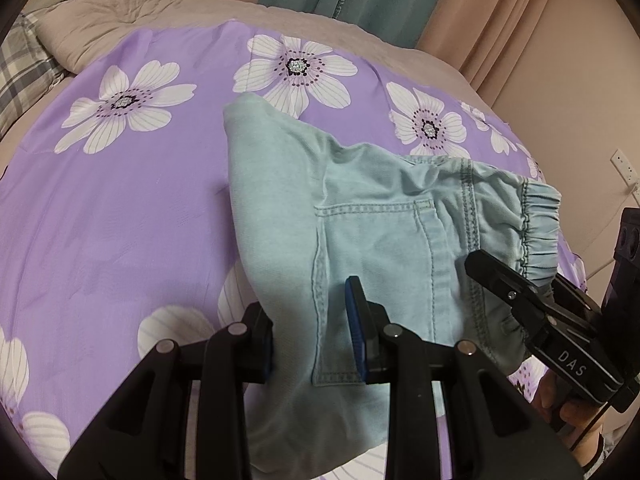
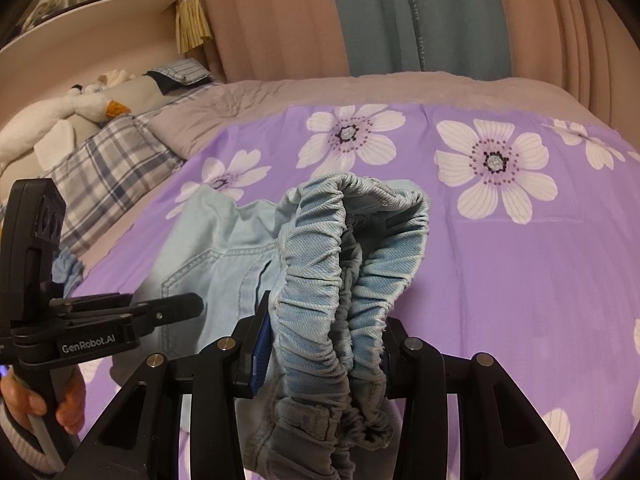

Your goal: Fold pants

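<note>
Light blue denim pants (image 1: 380, 220) hang lifted over a purple flowered bedsheet (image 1: 120, 208). My left gripper (image 1: 312, 340) is shut on the fabric beside the back pocket. At the right, my right gripper (image 1: 492, 272) grips the elastic waistband (image 1: 536, 224). In the right wrist view the bunched waistband (image 2: 320, 280) is clamped between the pads of my right gripper (image 2: 322, 356), and the rest of the pants (image 2: 212, 248) trails left toward my left gripper (image 2: 192, 304). A hand (image 2: 24, 404) holds that left gripper's handle.
The sheet (image 2: 520, 280) covers a beige quilt (image 2: 280, 96). A plaid pillow (image 2: 108, 168) and a plush goose (image 2: 72, 108) lie at the bed's head. Pink and teal curtains (image 2: 400, 16) hang behind the bed. A wall socket (image 1: 624, 168) is at the right.
</note>
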